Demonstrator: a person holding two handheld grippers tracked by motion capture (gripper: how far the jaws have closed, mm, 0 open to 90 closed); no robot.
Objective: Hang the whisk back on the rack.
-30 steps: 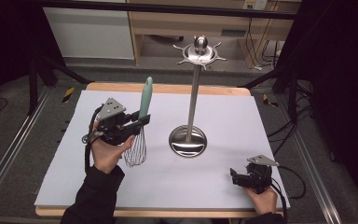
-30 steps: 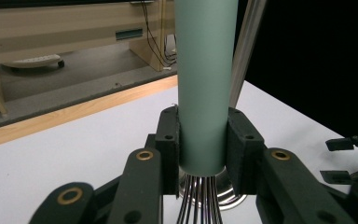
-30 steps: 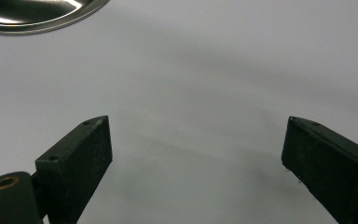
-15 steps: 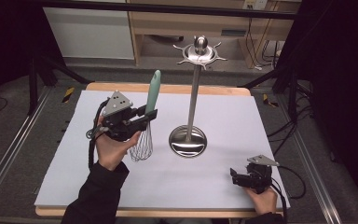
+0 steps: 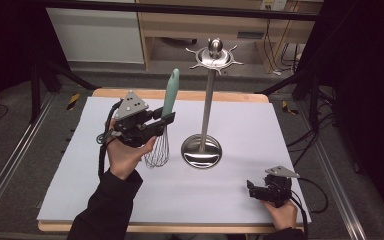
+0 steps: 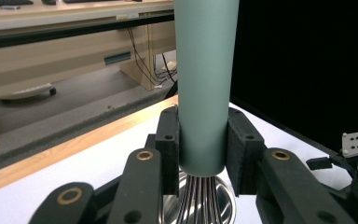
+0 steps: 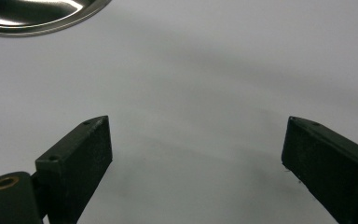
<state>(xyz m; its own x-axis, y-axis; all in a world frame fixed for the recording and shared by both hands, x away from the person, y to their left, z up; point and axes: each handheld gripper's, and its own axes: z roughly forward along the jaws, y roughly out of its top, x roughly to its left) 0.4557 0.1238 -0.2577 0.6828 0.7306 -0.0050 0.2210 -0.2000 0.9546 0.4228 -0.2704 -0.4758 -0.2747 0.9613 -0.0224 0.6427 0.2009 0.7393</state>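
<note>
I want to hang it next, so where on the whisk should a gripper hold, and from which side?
Grip the whisk low on its round teal handle, just above the wires, coming level from the side. It stands upright, so the left gripper clamps there already.

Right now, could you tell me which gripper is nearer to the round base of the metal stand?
The left. The left gripper, shut on the whisk, is just left of the stand's base; the right gripper rests open near the table's front right corner, farther off.

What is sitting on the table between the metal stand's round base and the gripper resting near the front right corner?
Nothing: in the high view only bare white table cover lies between the stand base and the right gripper. The right gripper view shows the same empty stretch.
</note>
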